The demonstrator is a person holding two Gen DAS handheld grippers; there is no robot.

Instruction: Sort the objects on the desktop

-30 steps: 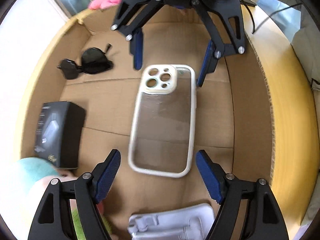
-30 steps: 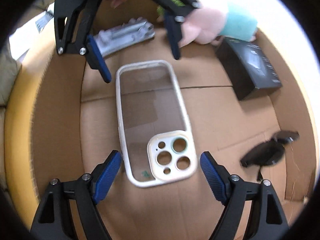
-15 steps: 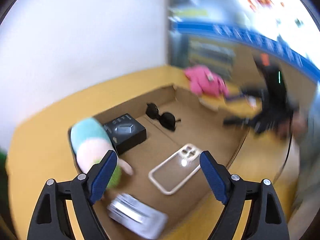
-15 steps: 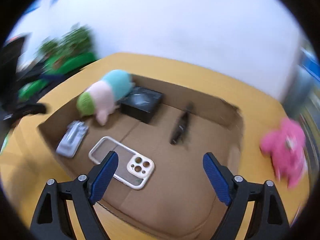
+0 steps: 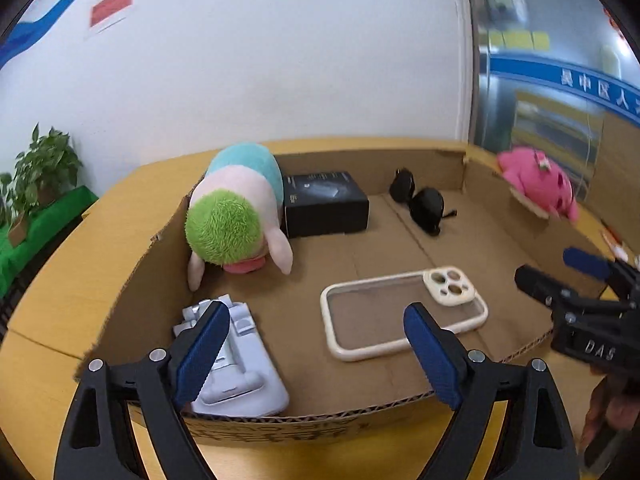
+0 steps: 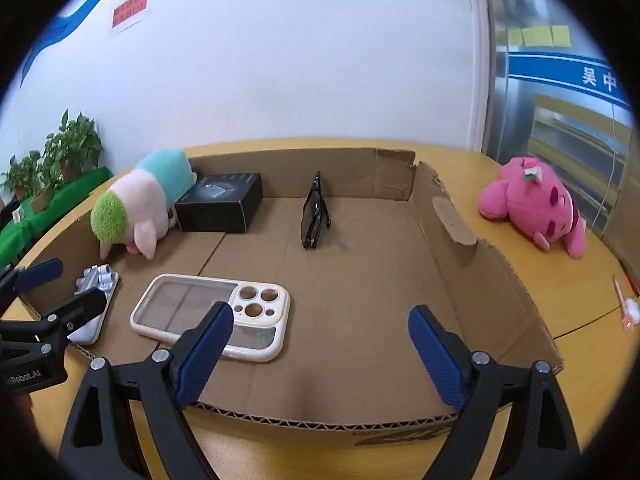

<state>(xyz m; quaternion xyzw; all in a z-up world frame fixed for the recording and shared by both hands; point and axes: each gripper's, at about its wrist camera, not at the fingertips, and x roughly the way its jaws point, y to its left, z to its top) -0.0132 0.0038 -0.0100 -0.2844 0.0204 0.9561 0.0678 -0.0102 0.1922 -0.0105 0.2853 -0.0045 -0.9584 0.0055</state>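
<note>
A shallow cardboard box [image 5: 132, 276] [image 6: 472, 248] on a yellow table holds a clear phone case [image 5: 404, 312] [image 6: 212, 316], a white folded stand [image 5: 236, 364] [image 6: 94, 300], a green-headed plush [image 5: 236, 208] [image 6: 136, 200], a black box [image 5: 324, 204] [image 6: 220, 202] and black sunglasses [image 5: 420, 200] [image 6: 314, 212]. A pink plush [image 5: 536, 184] [image 6: 536, 204] lies on the table outside, to the right. My left gripper [image 5: 316, 356] is open and empty over the box's near edge. My right gripper [image 6: 320, 356] is open and empty, likewise at the near edge.
A white wall stands behind the table. Potted plants [image 6: 60, 156] sit on a green surface at the left. A small pink-and-white item [image 6: 626, 304] lies on the table at the far right. The right gripper shows in the left wrist view [image 5: 580, 292].
Both grippers have pulled up and back from just above the phone case to the box's near edge. The case lies in the box, let go.
</note>
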